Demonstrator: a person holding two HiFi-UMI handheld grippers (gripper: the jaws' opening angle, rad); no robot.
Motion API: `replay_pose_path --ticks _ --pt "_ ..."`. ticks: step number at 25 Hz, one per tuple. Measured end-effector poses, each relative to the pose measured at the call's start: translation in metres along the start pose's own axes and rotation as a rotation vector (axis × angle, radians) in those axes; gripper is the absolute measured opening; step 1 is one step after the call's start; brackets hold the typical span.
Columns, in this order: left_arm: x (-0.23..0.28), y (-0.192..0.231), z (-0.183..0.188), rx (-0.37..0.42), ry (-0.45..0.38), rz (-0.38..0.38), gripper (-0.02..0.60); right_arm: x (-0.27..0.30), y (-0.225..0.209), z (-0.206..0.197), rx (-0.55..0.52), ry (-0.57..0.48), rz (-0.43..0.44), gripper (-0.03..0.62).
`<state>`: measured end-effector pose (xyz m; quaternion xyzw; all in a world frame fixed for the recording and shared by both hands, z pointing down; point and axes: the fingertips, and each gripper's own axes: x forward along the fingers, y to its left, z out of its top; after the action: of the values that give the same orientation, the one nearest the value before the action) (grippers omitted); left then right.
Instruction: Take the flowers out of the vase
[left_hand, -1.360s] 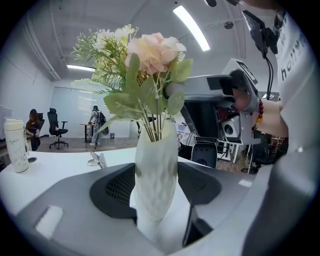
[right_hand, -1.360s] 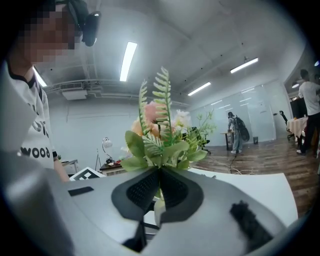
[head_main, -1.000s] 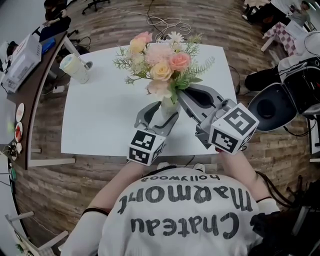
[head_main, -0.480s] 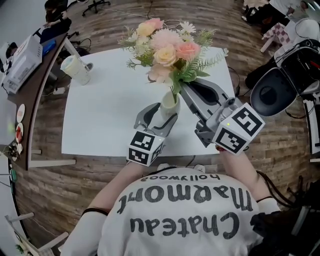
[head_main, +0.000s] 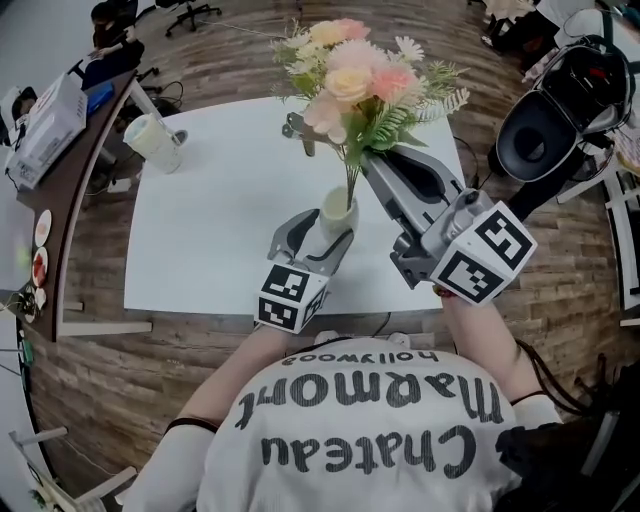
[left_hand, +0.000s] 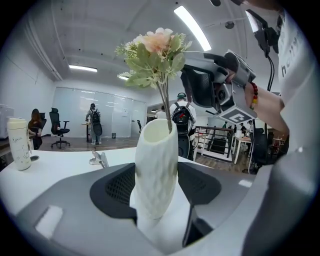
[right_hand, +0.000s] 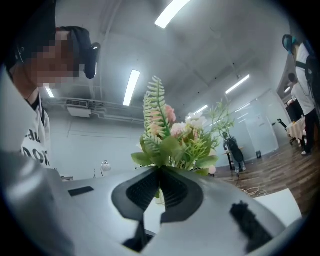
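A white textured vase (head_main: 338, 214) stands on the white table (head_main: 200, 230), and my left gripper (head_main: 322, 228) is shut on its body. In the left gripper view the vase (left_hand: 156, 170) fills the space between the pads. My right gripper (head_main: 366, 160) is shut on the stems just under the pink and peach flowers (head_main: 358, 78). The bouquet is lifted high; only the thin lower stems still reach into the vase mouth. The right gripper view shows the flowers (right_hand: 175, 132) right above its shut jaws (right_hand: 160, 175).
A pale tumbler (head_main: 150, 137) stands at the table's far left. A metal clip (head_main: 297, 130) lies behind the vase. A dark desk (head_main: 70, 150) with clutter runs along the left. An office chair (head_main: 545, 135) is beyond the right edge.
My right gripper has risen and tipped upward with the bouquet, drawing the stems up out of the vase. The left gripper and the vase have stayed put.
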<state>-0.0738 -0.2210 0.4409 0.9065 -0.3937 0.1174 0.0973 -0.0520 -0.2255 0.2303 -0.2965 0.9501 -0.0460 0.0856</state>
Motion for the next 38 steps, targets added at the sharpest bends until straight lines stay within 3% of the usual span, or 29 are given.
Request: replay_pose_path --ticks 28,38 --pt "0.002 -0.008 -0.001 -0.006 0.003 0.029 0.261 -0.037 -0.004 0.084 -0.03 -0.16 0.005 0.017" --pt "0.007 -0.001 0.005 -0.029 -0.014 0.071 0.261 -0.062 -0.026 0.084 0.01 -0.135 -0.008 0.017"
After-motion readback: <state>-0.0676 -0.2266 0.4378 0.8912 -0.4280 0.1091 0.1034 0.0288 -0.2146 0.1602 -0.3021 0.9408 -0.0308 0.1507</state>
